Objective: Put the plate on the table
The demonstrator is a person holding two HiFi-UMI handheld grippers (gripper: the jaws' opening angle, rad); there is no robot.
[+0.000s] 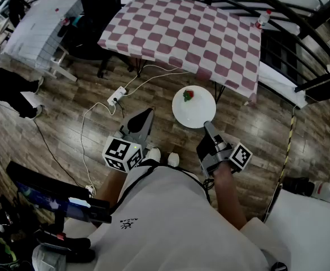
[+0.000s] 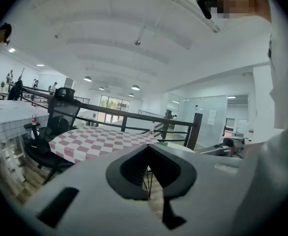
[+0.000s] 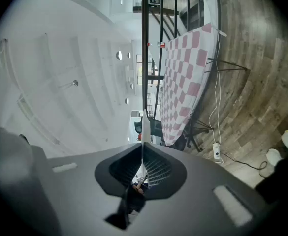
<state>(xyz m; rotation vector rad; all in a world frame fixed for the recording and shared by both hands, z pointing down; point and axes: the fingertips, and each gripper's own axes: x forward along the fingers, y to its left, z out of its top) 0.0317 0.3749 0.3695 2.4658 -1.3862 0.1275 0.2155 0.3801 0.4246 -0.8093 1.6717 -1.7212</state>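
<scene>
We hold the plate [image 1: 194,110] level and face up over the wooden floor [image 1: 57,117], just short of the checkered worktop [image 1: 181,33]. It is round, so no long axis shows. A small red thing [image 1: 188,95] lies near its far rim. Our right claw [image 1: 207,125] pinches the near rim. Our left claw [image 1: 148,112], beside the plate, is pressed together on nothing.

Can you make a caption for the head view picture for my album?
The right gripper holds a white plate by its rim, near the checkered table.
</scene>
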